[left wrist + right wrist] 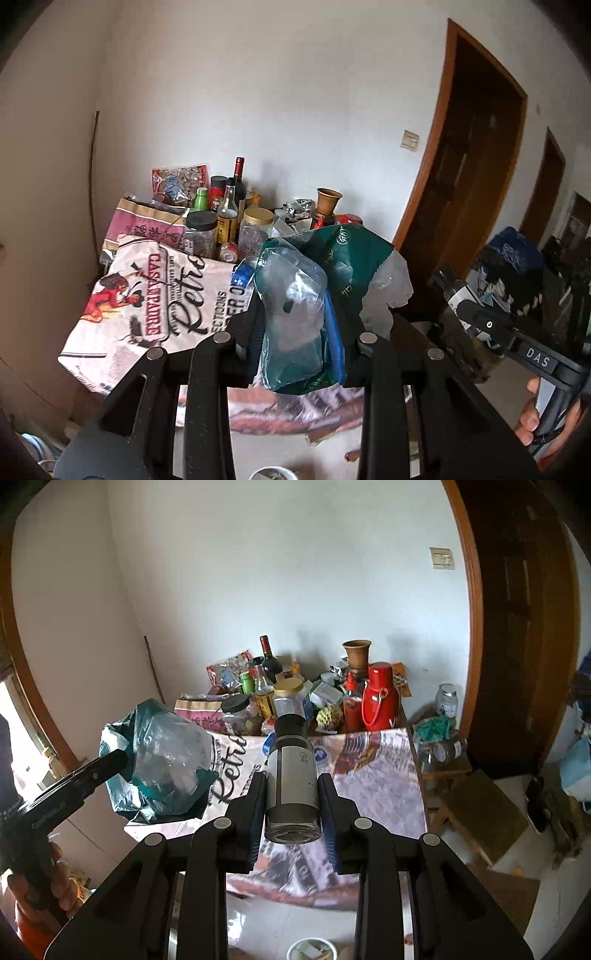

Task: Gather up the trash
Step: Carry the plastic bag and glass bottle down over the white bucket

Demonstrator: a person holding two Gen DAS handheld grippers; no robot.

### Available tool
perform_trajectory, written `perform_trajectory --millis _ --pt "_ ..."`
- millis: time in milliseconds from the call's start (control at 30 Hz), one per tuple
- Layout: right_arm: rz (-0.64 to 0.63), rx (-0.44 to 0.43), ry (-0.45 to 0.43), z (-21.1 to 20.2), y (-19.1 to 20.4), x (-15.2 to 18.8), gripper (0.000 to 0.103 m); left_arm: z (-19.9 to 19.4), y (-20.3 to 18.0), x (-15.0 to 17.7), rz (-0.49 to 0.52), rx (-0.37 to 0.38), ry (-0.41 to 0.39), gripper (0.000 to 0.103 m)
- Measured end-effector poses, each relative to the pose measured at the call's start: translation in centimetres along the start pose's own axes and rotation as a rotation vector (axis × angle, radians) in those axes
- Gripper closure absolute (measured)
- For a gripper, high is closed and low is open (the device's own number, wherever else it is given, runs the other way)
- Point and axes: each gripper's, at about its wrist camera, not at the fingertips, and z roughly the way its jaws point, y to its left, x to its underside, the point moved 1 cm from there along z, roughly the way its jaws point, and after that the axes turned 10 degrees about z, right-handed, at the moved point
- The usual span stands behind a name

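Left wrist view
Hidden or cut off: the bundle of plastic bags (299, 310) covers the gap between the fingers and hides the middle of the table (122, 332); the right gripper's (476, 314) tips are lost against dark clutter at the right edge.
Around: jars and bottles crowd the table's far end by the wall; a printed cloth covers the table; a brown doorway (469, 155) stands to the right.
Trash: clear film crumpled with dark green bags, held in the air in front of the table.
Left gripper (295, 332): pinching the bundle between its blue pads.

Right wrist view
Hidden or cut off: the bottle (291, 771) blocks part of the cloth; a white bowl (312, 949) is cut by the lower edge.
Around: a red flask (380, 698) and a clay pot (356, 653) stand at the table's far right; a low stool (484, 816) sits on the floor to the right.
Trash: dark-capped clear bottle with a grey label, cap pointing away, held above the table's near edge.
Right gripper (291, 805): clamped on the bottle's sides.
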Motion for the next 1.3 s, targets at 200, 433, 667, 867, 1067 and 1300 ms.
perform_trajectory --millis 200,433,667,867,1067,1300 --pt "0.019 0.044 -0.032 -4.4 4.1 5.3 0.077 -6.0 1.8 4.2 0.034 0.045 0.011 0.073" --pt "0.045 0.090 -0.001 -7.5 6.4 10.5 0.077 -10.1 2.4 8.1 0.054 0.085 0.066 0.073" --pt "0.078 0.109 0.076 -8.4 6.2 13.9 0.077 -10.3 2.1 10.4 0.047 0.096 0.135 0.073" --pt "0.097 0.123 0.154 -7.0 4.2 16.0 0.077 -8.2 1.4 13.2 0.035 0.093 0.222 0.073" --pt "0.135 0.117 0.274 -3.0 0.9 18.5 0.077 -3.6 0.8 17.8 0.017 0.057 0.371 0.073" --pt "0.132 0.121 0.406 2.8 -3.2 22.8 0.077 3.3 0.3 26.0 -0.043 0.027 0.533 0.073"
